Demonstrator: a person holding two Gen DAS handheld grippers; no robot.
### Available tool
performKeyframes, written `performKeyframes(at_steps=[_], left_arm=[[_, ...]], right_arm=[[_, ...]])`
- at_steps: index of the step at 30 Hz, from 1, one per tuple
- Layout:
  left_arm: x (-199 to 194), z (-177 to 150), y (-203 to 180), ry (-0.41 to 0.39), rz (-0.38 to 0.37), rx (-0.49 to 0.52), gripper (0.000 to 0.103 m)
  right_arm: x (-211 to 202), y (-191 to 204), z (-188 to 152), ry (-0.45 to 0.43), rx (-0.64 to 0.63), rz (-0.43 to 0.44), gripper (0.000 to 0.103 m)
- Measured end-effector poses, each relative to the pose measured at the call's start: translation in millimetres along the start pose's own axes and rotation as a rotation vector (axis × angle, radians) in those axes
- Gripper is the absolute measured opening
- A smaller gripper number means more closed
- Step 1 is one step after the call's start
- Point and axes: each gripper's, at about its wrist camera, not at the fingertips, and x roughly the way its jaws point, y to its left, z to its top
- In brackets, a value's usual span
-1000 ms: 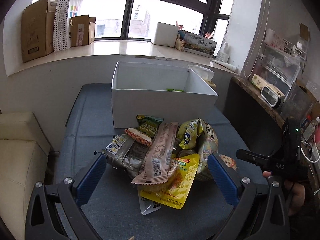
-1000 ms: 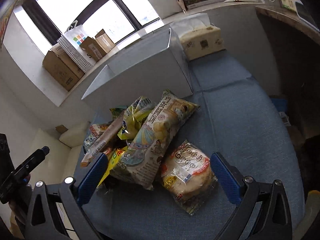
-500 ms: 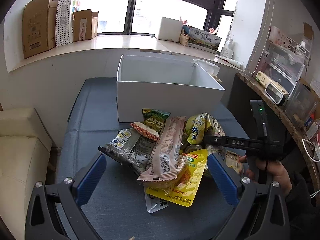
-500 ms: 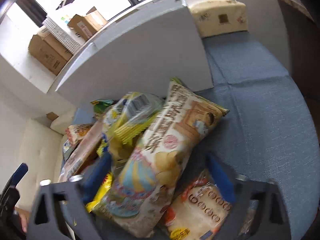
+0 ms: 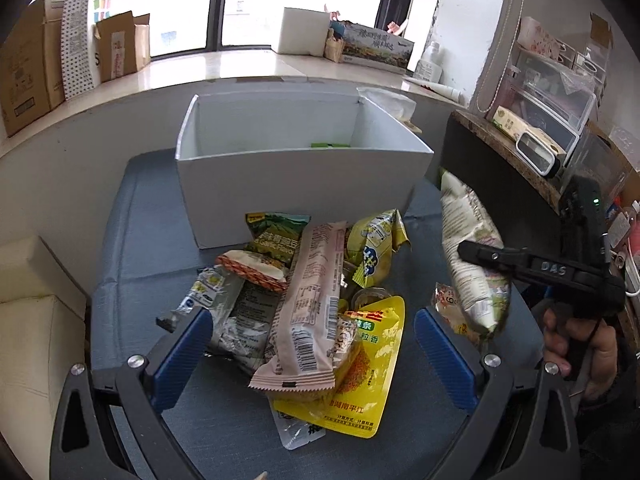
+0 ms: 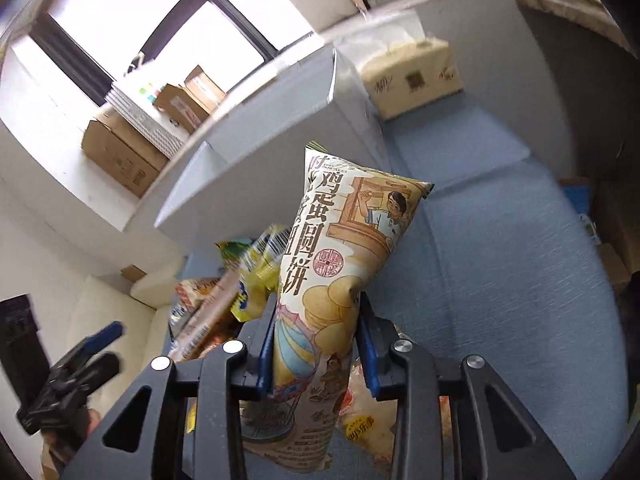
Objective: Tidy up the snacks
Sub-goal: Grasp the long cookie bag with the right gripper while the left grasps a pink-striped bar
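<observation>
While our right gripper (image 6: 316, 344) pinches the egg-cookie bag (image 6: 340, 264) across its lower half, the bag stands up between the two blue pads (image 6: 266, 350), its top leaning toward the white box (image 6: 280, 120). From the left wrist view we see the same bag (image 5: 470, 256) held clear of the blue cushion (image 5: 132, 248), to the right of the snack pile and just in front of the box's right corner, with the right gripper (image 5: 480, 254) clamped on it from the side.

The bag is tall and cream-coloured, printed with large dark Chinese characters, a boy at a wooden window, round pale biscuits and a striped balloon lower down.

Our left gripper (image 5: 312, 356) hangs spread wide over the pile, its blue fingers (image 5: 180, 356) either side of the snacks and gripping nothing. Between them lie a long pink wafer pack (image 5: 312, 304), a yellow pouch (image 5: 368, 364), a silvery packet (image 5: 236, 312), a green garlic-flavour bag (image 5: 276, 236) and a yellow crinkled bag (image 5: 376, 244). A round flatbread pack (image 5: 450, 312) sits on the cushion beneath the lifted bag.

The white box (image 5: 296, 176) stands open behind the pile; inside we make out only a sliver of something green (image 5: 330, 145) by its far wall. A tissue pack (image 6: 412, 76) rests just beyond the box.
</observation>
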Motion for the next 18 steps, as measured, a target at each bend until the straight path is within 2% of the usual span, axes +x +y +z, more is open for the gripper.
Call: performKeyframes(at_steps=[3, 6, 10, 11, 12, 13, 14, 18], left_arm=[[27, 6, -4, 0.059, 0.003, 0.031, 0.103], [52, 11, -11, 0.113, 0.055, 0.076, 0.103], [78, 13, -17, 0.178, 0.115, 0.116, 0.102], [82, 14, -17, 0.182, 0.134, 0.123, 0.096], [87, 15, -16, 0.191, 0.146, 0.128, 0.079], [91, 17, -16, 0.204, 0.156, 0.133, 0.067], [96, 18, -15, 0.224, 0.144, 0.134, 0.049], [93, 22, -13, 0.216, 0.154, 0.124, 0.046]], right_arm=[[-21, 0, 3, -0.038, 0.001, 0.030, 0.038], [-39, 1, 3, -0.065, -0.004, 0.032, 0.038], [-41, 2, 4, -0.078, 0.004, 0.037, 0.038], [-36, 6, 5, -0.078, 0.009, 0.038, 0.038], [-36, 5, 6, -0.076, 0.013, 0.040, 0.038], [-37, 4, 5, -0.076, 0.016, 0.042, 0.038], [-37, 4, 5, -0.074, 0.016, 0.041, 0.038], [-35, 2, 1, -0.071, 0.019, 0.044, 0.038]])
